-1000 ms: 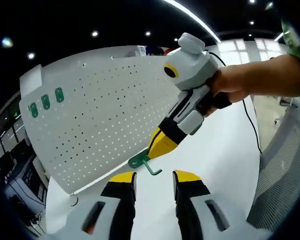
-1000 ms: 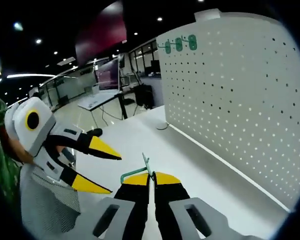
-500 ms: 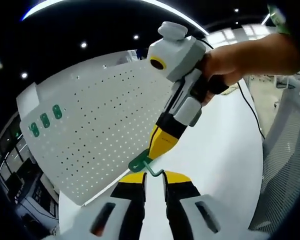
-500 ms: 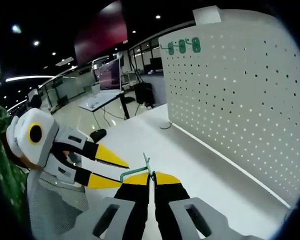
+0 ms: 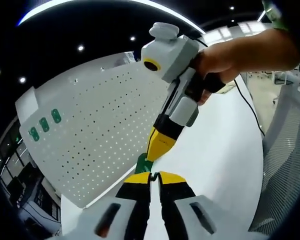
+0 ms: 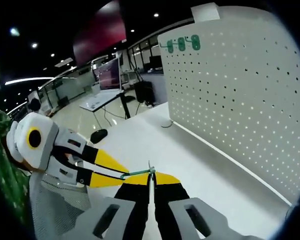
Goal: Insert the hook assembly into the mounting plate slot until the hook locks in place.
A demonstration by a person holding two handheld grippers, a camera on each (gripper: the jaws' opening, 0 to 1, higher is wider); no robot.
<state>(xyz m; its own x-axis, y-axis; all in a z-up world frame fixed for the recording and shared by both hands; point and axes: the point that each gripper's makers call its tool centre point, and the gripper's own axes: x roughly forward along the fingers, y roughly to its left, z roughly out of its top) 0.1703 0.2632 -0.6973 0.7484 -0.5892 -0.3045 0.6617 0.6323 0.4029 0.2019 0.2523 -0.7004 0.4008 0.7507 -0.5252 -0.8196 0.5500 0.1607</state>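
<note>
Standing upright on the white table (image 5: 225, 150), the perforated mounting plate (image 5: 100, 125) carries three green tabs (image 5: 42, 125) near one top corner. Just beside it, the right gripper (image 6: 151, 176) pinches the green hook (image 6: 139, 173), and the left gripper (image 5: 154, 176), jaws pressed together, clamps its other end.
</note>
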